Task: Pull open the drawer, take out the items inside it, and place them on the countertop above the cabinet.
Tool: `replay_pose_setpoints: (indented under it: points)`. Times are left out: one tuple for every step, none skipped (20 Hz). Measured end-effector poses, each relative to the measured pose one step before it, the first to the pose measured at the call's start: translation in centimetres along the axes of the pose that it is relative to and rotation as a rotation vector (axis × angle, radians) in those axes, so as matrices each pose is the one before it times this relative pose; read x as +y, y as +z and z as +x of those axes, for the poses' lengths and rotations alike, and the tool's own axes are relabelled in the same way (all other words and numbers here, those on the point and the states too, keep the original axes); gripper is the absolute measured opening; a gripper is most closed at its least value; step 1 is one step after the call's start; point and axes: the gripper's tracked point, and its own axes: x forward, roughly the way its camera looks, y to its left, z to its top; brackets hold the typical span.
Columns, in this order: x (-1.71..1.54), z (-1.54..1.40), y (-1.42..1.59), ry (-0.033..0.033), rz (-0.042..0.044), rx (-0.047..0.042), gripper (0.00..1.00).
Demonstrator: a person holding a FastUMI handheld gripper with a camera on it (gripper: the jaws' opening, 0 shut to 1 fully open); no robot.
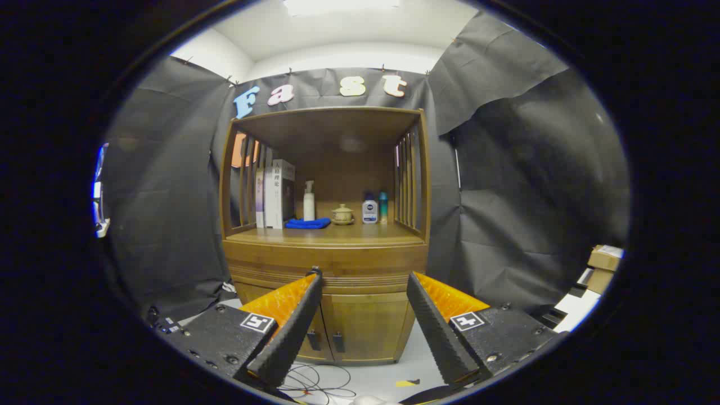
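A wooden cabinet [329, 247] stands straight ahead against the booth wall. Its drawer [326, 263] sits shut under the countertop [329, 235], with a ribbed strip along its lower edge. My gripper [364, 277] is open, some way short of the cabinet, its fingertips level with the bottom of the drawer front. Nothing is between the fingers. The drawer's contents are hidden.
On the countertop stand books [275, 194], a white pump bottle [309, 201], a blue cloth [307, 223], a small lidded pot [342, 215] and two small bottles [375, 209]. Two lower doors [351, 329] are shut. Cables [315, 382] lie on the floor. Cardboard boxes [603, 261] sit far right.
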Motion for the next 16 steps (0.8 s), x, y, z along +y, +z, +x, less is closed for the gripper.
replay_pose_setpoints:
  points:
    - [0.045, -0.029, 0.075, 0.00195, -0.00022, -0.00080, 0.99]
    - [-0.008, -0.168, 0.228, -0.00146, -0.00185, -0.00386, 0.99]
    - [0.018, -0.106, 0.263, -0.00045, -0.00578, -0.00563, 0.99]
    - [-0.009, 0.042, -0.053, 0.00009, -0.00355, -0.00205, 0.99]
    - [-0.069, 0.002, 0.028, 0.00199, 0.00028, 0.00109, 0.99]
    - [0.073, -0.066, -0.038, 0.00164, 0.00435, 0.00077, 0.99]
    - [0.078, 0.003, 0.074, 0.00324, 0.00086, -0.00283, 0.99]
    - [-0.034, -0.013, -0.032, 0.00006, -0.00116, 0.00065, 0.99]
    - [0.029, -0.008, 0.046, 0.00103, -0.00123, 0.00095, 0.99]
    - [0.035, -0.027, -0.026, 0.00365, 0.00040, -0.00029, 0.99]
    - [-0.031, 0.022, -0.039, -0.00076, 0.00136, 0.00217, 0.99]
    - [0.050, 0.038, 0.063, 0.00150, 0.00052, -0.00002, 0.99]
    - [0.012, 0.050, 0.031, -0.00014, 0.00013, 0.00170, 0.99]
    - [-0.063, 0.029, 0.029, -0.00116, -0.00089, -0.00211, 0.99]
    - [-0.076, 0.121, 0.083, -0.00406, -0.00339, 0.00079, 0.99]
    - [0.056, 0.045, -0.079, -0.00225, -0.00025, 0.00016, 0.99]
